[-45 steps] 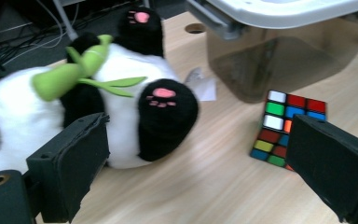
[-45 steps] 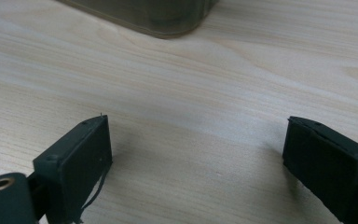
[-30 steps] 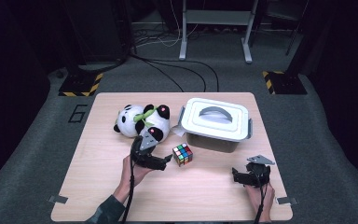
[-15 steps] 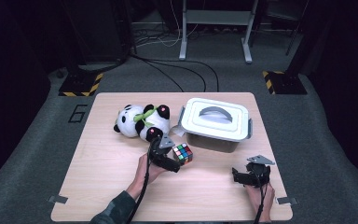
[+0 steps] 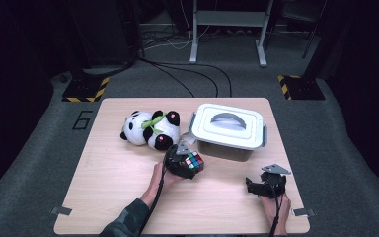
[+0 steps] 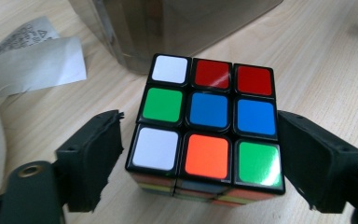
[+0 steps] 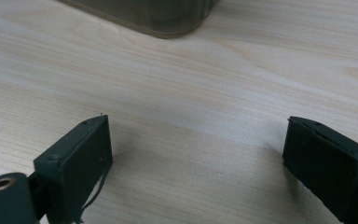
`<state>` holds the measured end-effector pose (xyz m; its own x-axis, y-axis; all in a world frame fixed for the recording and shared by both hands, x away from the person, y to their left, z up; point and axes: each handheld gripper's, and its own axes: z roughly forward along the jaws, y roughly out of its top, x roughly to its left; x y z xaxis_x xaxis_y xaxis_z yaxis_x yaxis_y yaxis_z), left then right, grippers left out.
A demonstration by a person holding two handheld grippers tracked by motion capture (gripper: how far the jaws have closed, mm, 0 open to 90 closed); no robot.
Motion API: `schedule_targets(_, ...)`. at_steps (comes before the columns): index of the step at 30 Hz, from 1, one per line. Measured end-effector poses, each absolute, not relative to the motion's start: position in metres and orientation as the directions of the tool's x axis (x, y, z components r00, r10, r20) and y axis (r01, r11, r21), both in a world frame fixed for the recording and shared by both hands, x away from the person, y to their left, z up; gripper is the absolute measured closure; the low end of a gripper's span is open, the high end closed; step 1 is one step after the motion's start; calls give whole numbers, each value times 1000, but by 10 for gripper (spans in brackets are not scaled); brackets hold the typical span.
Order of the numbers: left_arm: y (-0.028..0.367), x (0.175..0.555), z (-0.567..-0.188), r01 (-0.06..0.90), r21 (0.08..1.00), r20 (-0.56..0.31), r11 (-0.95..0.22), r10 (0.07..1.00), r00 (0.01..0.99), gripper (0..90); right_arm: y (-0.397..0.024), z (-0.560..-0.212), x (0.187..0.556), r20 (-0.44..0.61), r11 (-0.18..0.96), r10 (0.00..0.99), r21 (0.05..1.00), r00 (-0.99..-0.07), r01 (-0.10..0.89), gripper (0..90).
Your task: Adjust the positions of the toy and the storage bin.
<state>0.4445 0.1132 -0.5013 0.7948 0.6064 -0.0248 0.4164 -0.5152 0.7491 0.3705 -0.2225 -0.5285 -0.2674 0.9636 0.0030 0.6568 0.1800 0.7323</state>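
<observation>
Pale wooden worktop [image 5: 108,192]: multicoloured plastic puzzle cube [image 6: 207,123] sits between the left hand-held gripper [image 6: 200,161]'s closing jaws (small gaps remain; right hand-held gripper [image 7: 196,163] spread, farther).

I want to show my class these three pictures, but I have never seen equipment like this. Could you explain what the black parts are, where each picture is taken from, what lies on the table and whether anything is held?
No machine works here: a person sits at a wooden table with a hand-held two-jaw tool in each hand. The high view looks down from above; the other two come from small cameras riding on each tool, looking along its black jaws.

On the table lie a plush panda, a grey lidded box and a Rubik's cube.

The left tool sits around the cube. Its jaws have just been closing, with the cube between them; in the left gripper view a narrow gap shows on each side, so the cube is not yet gripped.

The right tool rests near the table's front edge, jaws wide open over bare wood, holding nothing.
</observation>
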Motion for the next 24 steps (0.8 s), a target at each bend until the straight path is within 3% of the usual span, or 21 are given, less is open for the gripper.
schedule_targets(3,111,445,-505,414,741,-6,-529,611,792,333,-222,-529,370,3,181,963,732,-268,657,71)
schedule_targets(13,119,430,-497,411,761,-3,-502,631,776,340,-222,-529,370,5,180,963,732,-269,657,72)
schedule_targets(24,172,394,-486,417,776,8,-473,668,744,339,-222,-529,370,3,181,963,732,-269,657,73)
